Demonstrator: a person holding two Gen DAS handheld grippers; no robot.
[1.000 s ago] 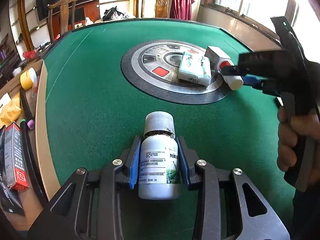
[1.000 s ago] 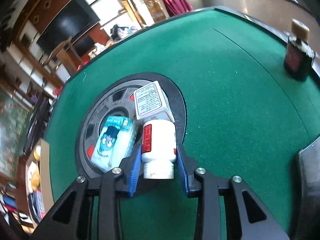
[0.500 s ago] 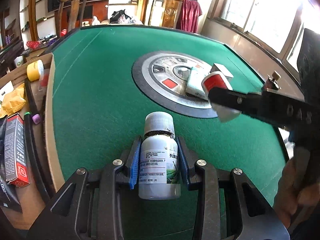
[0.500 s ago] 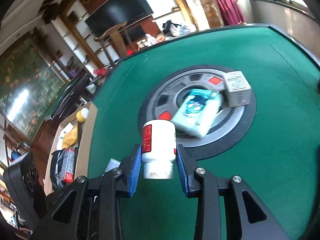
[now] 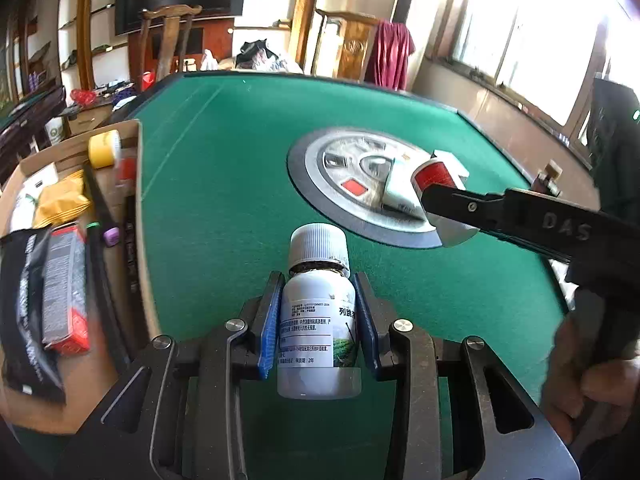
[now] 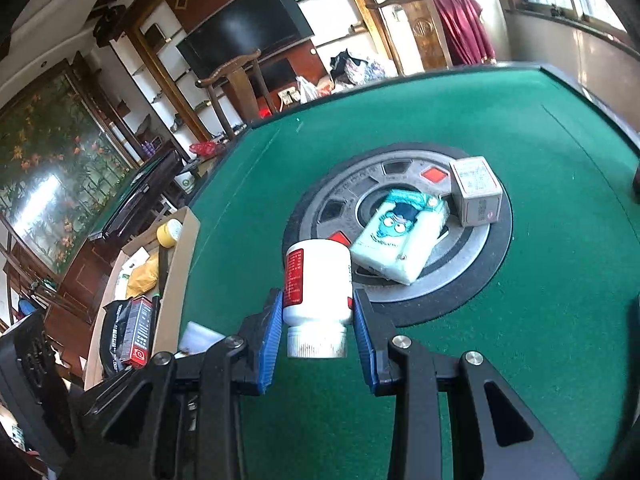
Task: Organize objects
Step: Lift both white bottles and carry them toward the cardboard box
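Green bench [image 6: 540, 128] lay bare around the round middle plate [image 6: 472, 276]. On the plate, a tissue pack [image 6: 400, 236] and a small box [image 6: 478, 196] stood in the way. A full cardboard box [image 5: 80, 216] blocked the left edge.

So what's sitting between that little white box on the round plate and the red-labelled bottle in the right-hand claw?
A tissue pack with a blue cartoon face lies on the round plate between the white box and the red-labelled bottle, shown best in the right wrist view.
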